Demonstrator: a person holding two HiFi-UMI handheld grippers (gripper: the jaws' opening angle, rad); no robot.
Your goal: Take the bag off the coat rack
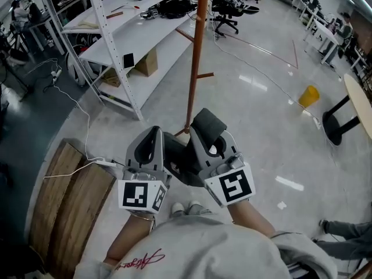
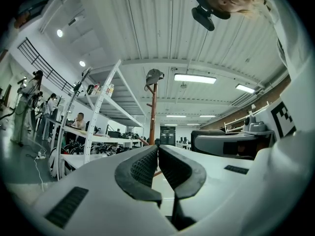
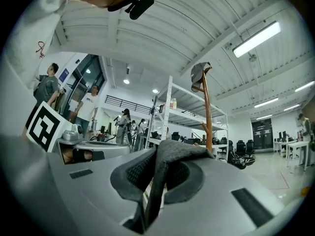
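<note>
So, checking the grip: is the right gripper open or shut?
Shut: the right gripper pinches a fold of dark grey fabric, which drapes over one jaw.

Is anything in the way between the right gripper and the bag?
Nothing visible. The right gripper is shut on the grey fabric of the bag, which drapes over its jaws. The coat rack stands farther off, beyond the jaws.

Head view: above the person, facing steeply down. Left gripper view, right gripper view: close behind own jaws, tilted up toward ceiling (image 2: pixel 162 33). Shared by all three: coat rack (image 1: pixel 196 51), white shelving (image 1: pixel 116 45).
</note>
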